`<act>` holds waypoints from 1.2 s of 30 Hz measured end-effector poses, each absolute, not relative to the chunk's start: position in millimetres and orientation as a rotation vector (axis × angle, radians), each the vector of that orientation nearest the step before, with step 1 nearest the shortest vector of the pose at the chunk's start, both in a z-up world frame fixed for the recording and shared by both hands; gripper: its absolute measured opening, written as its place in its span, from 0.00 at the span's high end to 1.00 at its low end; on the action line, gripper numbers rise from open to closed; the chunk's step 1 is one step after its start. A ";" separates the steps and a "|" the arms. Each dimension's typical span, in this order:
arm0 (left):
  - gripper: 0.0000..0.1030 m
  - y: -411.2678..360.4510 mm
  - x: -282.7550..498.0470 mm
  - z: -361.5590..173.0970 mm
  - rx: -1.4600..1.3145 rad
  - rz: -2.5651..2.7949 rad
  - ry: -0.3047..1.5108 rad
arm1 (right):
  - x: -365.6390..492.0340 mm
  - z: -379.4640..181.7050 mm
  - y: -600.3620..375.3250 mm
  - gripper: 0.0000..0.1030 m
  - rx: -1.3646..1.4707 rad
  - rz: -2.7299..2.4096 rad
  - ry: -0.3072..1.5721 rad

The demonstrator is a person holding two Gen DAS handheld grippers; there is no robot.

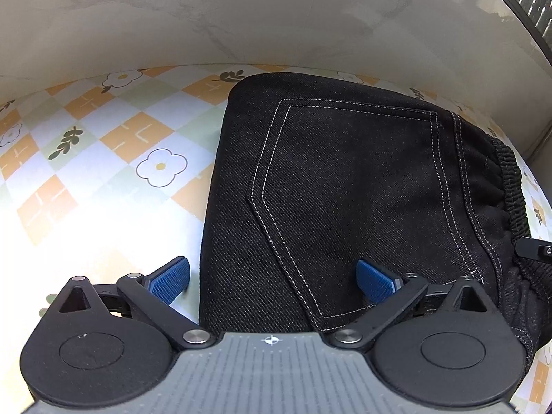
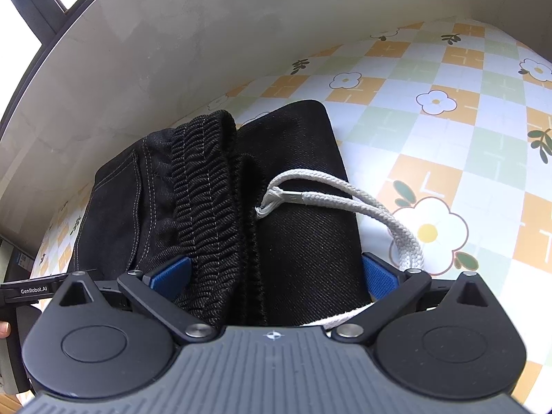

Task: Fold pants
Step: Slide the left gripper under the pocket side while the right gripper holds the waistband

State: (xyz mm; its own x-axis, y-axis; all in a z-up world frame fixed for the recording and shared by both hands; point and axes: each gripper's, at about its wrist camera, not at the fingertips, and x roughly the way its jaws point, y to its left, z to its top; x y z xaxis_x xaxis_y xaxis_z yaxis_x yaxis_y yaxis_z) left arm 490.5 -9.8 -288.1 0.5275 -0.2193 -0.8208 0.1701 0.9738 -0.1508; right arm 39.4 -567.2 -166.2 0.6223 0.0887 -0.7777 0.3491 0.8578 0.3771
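Two sets of tongs are in my views, both spread wide and gripping nothing. The left tongs [image 1: 272,284] hang low over the near end of the pants [image 1: 345,189]: the left blue pad [image 1: 170,283] stands over the bare surface [image 1: 103,158] just beside the garment's left edge, and the right blue pad [image 1: 376,281] stands over the denim near the lower tip of the back pocket [image 1: 348,179]. I cannot tell whether either pad touches the cloth.

The pants are black denim, folded into a compact bundle that lies flat on the surface, close to the pale wall [image 1: 241,17] at the back. The pocket, outlined in light double stitching, faces up. The ribbed elastic waistband [image 1: 514,189] runs along the bundle's right edge.

In the right wrist view, the right tongs [image 2: 274,276] straddle the waistband end of the bundle. The left pad [image 2: 172,274] lies beside the gathered waistband, and the right pad [image 2: 377,277] stands at the right edge of the folded denim. A white drawstring [image 2: 345,196] lies across the top layer and trails off the right side onto the surface, passing just beside the right pad. The surface carries a checked cover in orange, green and white with flower prints.
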 end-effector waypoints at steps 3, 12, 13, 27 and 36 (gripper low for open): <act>0.00 -10.7 490.2 -287.7 -0.057 -0.226 0.993 | 40.7 -165.8 -567.7 0.00 0.536 -0.157 0.905; 0.00 -7.8 483.6 -286.0 -0.048 -0.232 0.975 | 46.1 -164.0 -564.4 0.00 0.554 -0.145 0.939; 0.00 -8.2 484.7 -286.5 -0.050 -0.231 0.976 | 47.6 -162.8 -560.4 0.00 0.532 -0.131 0.946; 0.09 -16.5 488.6 -278.5 -0.036 -0.328 1.065 | 55.7 -164.0 -538.3 0.25 0.454 -0.062 0.970; 0.32 17.0 440.8 -270.8 -0.151 -0.336 1.106 | 40.5 -159.4 -512.4 0.39 0.412 0.075 1.018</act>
State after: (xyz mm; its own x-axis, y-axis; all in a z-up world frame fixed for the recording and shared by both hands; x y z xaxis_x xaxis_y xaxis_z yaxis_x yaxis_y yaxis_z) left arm 440.8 17.0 -270.8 0.4042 -0.3396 -0.8493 0.1906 0.9394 -0.2849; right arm 40.5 -512.4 -159.4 0.5299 0.2499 -0.8104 0.1283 0.9210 0.3679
